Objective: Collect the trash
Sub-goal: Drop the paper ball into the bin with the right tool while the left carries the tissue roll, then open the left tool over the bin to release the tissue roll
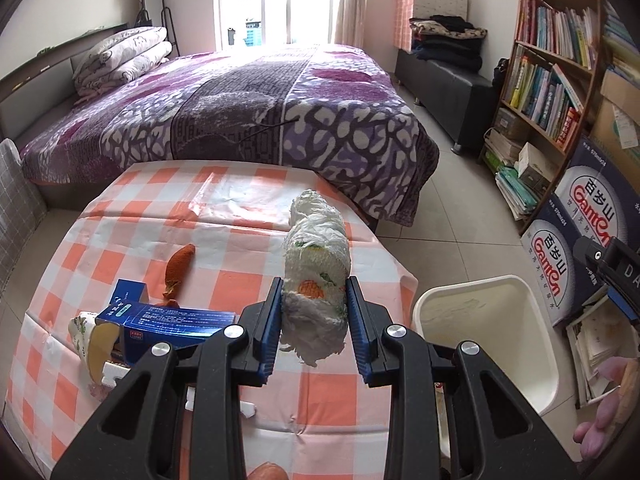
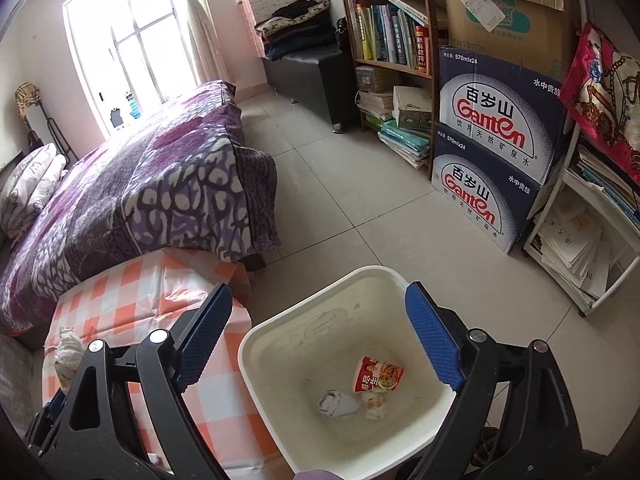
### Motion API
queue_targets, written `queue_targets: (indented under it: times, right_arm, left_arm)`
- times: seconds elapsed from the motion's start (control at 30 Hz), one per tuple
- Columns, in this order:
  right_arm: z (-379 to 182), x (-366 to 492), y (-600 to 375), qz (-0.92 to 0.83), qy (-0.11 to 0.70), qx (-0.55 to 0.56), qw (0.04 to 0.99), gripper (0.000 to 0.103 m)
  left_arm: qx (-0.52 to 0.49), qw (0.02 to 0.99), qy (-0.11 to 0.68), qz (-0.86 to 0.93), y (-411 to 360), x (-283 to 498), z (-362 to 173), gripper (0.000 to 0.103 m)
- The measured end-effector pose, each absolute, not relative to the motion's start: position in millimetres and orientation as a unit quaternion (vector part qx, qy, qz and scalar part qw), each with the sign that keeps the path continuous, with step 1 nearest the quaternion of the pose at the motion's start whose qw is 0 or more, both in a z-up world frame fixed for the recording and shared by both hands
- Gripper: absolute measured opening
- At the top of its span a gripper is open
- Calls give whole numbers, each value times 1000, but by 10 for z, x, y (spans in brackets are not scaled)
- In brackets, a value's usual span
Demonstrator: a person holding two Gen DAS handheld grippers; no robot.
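Observation:
My left gripper point(image 1: 314, 285) is shut on a rolled white paper wad with an orange and green print point(image 1: 316, 248), held over the orange-checked table point(image 1: 240, 216). A blue carton point(image 1: 168, 320), a brown-orange wrapper point(image 1: 180, 268) and a printed paper cup point(image 1: 90, 336) lie on the table to its left. My right gripper point(image 2: 320, 294) hangs open above the cream bin point(image 2: 256, 344), nothing between its fingers. Inside the bin lie a red noodle cup point(image 2: 378, 374) and crumpled white paper point(image 2: 336, 404). The wad point(image 2: 68, 348) also shows at the left of the right wrist view.
The bin point(image 1: 480, 292) stands on the tiled floor just right of the table's corner. A bed with a purple blanket point(image 1: 240, 112) lies beyond the table. Stacked water cartons point(image 2: 496, 152), a bookshelf point(image 2: 388, 24) and paper stacks line the right wall.

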State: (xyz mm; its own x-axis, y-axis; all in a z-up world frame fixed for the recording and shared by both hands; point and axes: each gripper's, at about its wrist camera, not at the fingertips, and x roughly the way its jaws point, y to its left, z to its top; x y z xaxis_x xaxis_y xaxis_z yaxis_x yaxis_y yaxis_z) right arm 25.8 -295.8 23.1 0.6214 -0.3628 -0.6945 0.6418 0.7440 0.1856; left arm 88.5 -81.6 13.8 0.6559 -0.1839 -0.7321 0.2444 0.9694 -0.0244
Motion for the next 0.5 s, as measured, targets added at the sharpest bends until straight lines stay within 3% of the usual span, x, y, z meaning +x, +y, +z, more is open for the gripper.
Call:
queue_targets:
  times: [0.5]
  right_arm:
    - [316,-51,-3562,-329,291,310,843,90]
  left_arm:
    - [4,856,462,-231,-1650,720,-56,33]
